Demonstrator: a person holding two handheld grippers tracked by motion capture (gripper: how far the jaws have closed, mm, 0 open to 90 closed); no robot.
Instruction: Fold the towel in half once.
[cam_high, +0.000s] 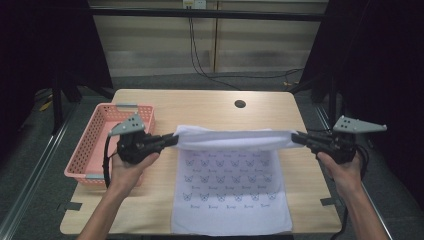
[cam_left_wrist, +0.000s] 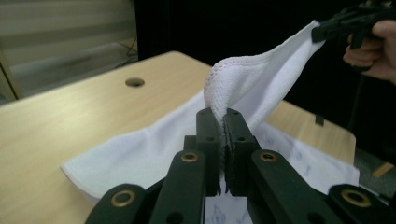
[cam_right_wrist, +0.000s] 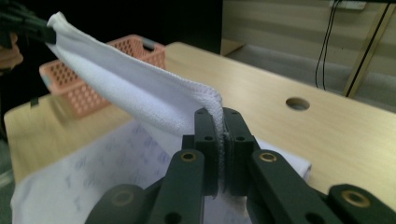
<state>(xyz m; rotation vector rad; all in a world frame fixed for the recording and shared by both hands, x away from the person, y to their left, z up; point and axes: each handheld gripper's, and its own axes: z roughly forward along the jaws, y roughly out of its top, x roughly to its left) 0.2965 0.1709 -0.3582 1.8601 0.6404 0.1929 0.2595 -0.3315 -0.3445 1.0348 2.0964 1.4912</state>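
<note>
A white towel (cam_high: 230, 180) printed with small butterflies lies on the wooden table (cam_high: 200, 105), its near part flat and its far edge lifted off the surface. My left gripper (cam_high: 174, 140) is shut on the towel's far left corner (cam_left_wrist: 224, 88). My right gripper (cam_high: 295, 138) is shut on the far right corner (cam_right_wrist: 205, 100). The raised edge (cam_high: 235, 137) stretches taut between them above the table. In the left gripper view the other gripper (cam_left_wrist: 345, 21) pinches the cloth at top right. In the right gripper view the other gripper (cam_right_wrist: 25, 28) holds it at top left.
A pink mesh basket (cam_high: 97, 142) stands at the table's left edge, close behind my left hand (cam_high: 131, 167). A round cable hole (cam_high: 240, 104) sits in the tabletop at the back. Dark curtains hang on both sides, and cables run across the floor beyond the table.
</note>
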